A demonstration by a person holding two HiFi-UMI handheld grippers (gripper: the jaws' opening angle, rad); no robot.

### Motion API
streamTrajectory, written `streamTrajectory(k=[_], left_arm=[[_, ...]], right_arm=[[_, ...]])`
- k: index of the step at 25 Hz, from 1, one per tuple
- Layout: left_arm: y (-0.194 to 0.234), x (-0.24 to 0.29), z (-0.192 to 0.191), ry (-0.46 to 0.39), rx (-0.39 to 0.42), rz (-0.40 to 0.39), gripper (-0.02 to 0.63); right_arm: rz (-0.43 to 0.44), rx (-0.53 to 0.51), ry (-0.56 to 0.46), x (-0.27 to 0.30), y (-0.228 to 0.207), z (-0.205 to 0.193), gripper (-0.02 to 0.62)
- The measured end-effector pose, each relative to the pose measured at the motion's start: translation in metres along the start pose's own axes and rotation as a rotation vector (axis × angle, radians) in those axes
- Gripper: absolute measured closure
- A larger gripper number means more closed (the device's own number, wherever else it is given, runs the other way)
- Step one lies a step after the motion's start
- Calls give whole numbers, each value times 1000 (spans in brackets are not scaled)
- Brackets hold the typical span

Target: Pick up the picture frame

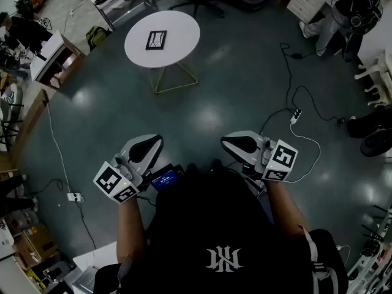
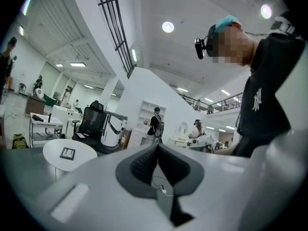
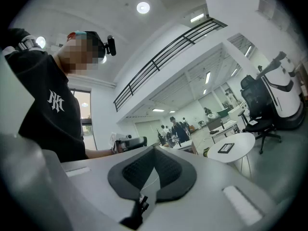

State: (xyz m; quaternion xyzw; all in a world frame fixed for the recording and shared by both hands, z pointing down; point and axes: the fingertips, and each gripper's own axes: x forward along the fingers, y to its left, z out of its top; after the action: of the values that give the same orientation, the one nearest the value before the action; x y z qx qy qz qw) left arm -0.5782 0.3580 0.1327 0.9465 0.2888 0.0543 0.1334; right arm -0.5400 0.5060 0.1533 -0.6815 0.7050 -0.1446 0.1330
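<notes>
Approach is the step in hand. Left gripper (image 1: 154, 142) and right gripper (image 1: 228, 142) sit level near the body, both with jaws fully closed and empty. Frame (image 1: 156, 40) lies flat, face up, at the centre of the round worktop (image 1: 184, 26), at 11 o'clock and well apart from both grippers. Walk up, open one set of jaws, then come in low at a frame edge. Frame looks nearly square. Its long axis seems to run 12 to 6, but this is uncertain.
</notes>
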Motion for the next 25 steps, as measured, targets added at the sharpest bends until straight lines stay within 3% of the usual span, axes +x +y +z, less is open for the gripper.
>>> streamTrajectory(k=[6,14,19,25], left_arm=[[14,-36,-5,-9,-14,-29,603],[38,-66,-17,-24,-51,-58,603],[30,-47,-23,-13,-62,-63,603],[73,-23,-16,8,-83,-62,603]], right_arm=[[12,-25,20,45,27,-7,601],[-28,-17,20,86,32,-9,600],[-69,-24,47,65,13,-9,600],[-77,2,45,90,-33,3,600]])
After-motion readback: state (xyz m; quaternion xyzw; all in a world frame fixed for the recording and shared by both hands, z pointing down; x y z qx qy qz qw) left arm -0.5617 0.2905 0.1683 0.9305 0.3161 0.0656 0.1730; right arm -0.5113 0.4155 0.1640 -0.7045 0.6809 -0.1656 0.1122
